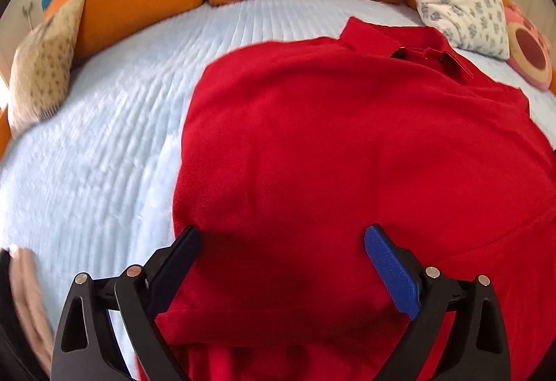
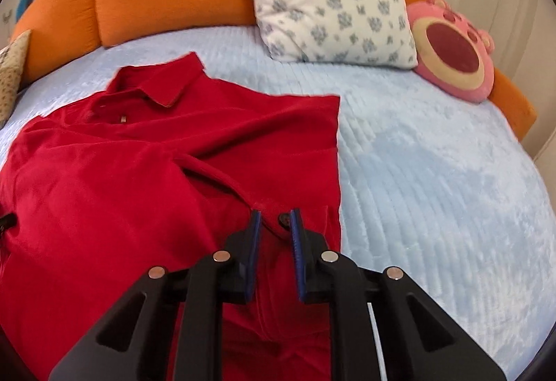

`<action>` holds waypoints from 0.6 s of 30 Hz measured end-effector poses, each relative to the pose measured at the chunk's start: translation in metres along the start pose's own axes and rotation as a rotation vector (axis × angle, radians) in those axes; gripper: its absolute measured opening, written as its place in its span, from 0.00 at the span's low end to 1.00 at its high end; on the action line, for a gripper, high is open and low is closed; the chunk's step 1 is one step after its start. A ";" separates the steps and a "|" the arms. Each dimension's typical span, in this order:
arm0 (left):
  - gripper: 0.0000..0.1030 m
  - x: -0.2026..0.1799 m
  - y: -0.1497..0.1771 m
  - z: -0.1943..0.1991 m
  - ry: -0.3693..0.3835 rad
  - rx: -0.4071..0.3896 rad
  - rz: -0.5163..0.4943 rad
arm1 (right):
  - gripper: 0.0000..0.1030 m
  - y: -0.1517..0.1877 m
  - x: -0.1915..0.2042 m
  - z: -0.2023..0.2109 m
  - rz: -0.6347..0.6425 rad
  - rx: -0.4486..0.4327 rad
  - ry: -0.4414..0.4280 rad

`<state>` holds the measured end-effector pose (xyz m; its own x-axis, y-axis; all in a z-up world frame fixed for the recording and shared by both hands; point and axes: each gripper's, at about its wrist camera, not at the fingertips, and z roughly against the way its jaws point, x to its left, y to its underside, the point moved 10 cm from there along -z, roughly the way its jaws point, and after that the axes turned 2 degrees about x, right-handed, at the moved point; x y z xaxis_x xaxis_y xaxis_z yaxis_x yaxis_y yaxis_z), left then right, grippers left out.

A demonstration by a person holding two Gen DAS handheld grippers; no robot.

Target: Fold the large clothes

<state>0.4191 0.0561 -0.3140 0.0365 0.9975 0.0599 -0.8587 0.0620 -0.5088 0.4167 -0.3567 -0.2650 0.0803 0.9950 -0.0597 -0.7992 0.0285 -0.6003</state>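
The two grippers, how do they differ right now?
The left gripper is spread wide over the red shirt, gripping nothing; the right gripper is nearly closed, with shirt fabric between its fingers. The left sits at the shirt's left edge, the right near its right edge. Both have blue pads.

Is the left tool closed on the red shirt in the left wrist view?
No, the left tool stands wide open above the red shirt, its two fingers far apart with bare fabric between them.

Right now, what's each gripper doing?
Left gripper: open, holding nothing, above the red shirt.
Right gripper: jaws narrowed around a shirt fold; grip unclear.
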 end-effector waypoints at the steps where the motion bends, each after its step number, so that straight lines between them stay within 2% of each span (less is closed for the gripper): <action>1: 0.95 0.000 0.000 -0.002 -0.001 -0.005 -0.001 | 0.16 0.001 0.000 -0.006 -0.006 0.016 0.002; 4: 0.98 0.000 -0.001 -0.005 -0.027 -0.035 -0.016 | 0.20 0.008 0.003 -0.017 0.017 0.030 0.028; 6: 0.98 0.000 -0.002 -0.004 -0.027 -0.038 -0.014 | 0.20 0.010 0.004 -0.014 0.033 0.005 0.049; 8: 0.98 0.001 0.000 0.004 -0.043 -0.035 -0.026 | 0.21 0.013 0.003 -0.004 0.015 0.009 0.022; 9: 0.98 0.003 0.003 0.013 -0.045 -0.030 -0.039 | 0.27 0.013 0.001 0.003 0.003 0.014 0.001; 10: 0.98 0.005 0.008 0.024 -0.036 -0.033 -0.057 | 0.41 0.015 0.000 0.013 -0.002 0.019 -0.020; 11: 0.98 0.011 0.015 0.038 -0.027 -0.031 -0.070 | 0.47 0.018 -0.002 0.030 0.010 0.016 -0.033; 12: 0.98 0.018 0.023 0.050 -0.014 -0.029 -0.073 | 0.62 0.022 -0.005 0.046 0.028 0.004 -0.036; 13: 0.98 0.026 0.033 0.062 0.010 -0.025 -0.068 | 0.69 0.029 -0.008 0.065 0.055 -0.006 -0.040; 15: 0.98 0.041 0.064 0.092 0.068 0.004 -0.031 | 0.68 0.049 -0.015 0.098 0.095 -0.009 -0.048; 18: 0.98 0.062 0.112 0.125 0.089 0.032 0.009 | 0.68 0.092 -0.030 0.141 0.110 0.017 -0.079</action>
<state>0.2611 0.1208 -0.2602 0.0731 0.9971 -0.0220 -0.8748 0.0535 -0.4816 0.2570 -0.3705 -0.2056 -0.0547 0.9967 -0.0608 -0.8105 -0.0799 -0.5802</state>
